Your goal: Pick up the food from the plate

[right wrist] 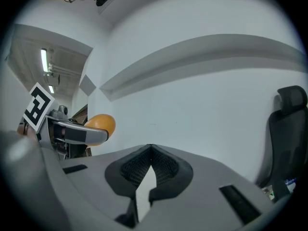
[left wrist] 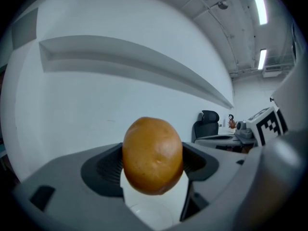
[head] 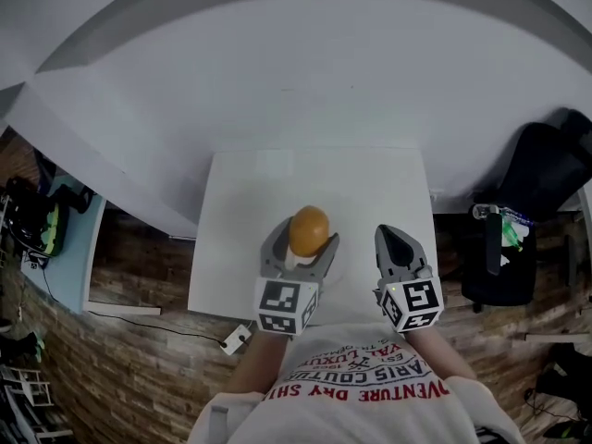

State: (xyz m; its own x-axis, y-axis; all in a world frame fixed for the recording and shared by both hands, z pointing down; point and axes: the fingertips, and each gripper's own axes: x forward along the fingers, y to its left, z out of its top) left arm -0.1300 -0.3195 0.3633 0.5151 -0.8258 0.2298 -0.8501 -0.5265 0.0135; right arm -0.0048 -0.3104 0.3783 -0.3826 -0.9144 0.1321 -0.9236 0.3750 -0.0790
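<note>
A brown-orange, egg-shaped piece of food point(head: 309, 228) sits clamped between the jaws of my left gripper point(head: 306, 240), lifted over the white table point(head: 250, 192). In the left gripper view the food point(left wrist: 153, 153) fills the gap between the two pads, and my left gripper point(left wrist: 152, 172) is shut on it, with the rim of a white plate point(left wrist: 144, 214) just below. My right gripper point(head: 388, 234) hovers to the right of it, shut and empty. Its jaws meet at the tips in the right gripper view point(right wrist: 151, 148). That view also shows the food point(right wrist: 102, 123) off to the left.
A black office chair point(head: 532, 211) stands right of the table, also seen as a chair point(right wrist: 288, 129) in the right gripper view. A white power strip point(head: 236, 339) lies on the brick-patterned floor at the table's front left. Dark bags point(head: 32, 215) sit far left. A white wall rises behind the table.
</note>
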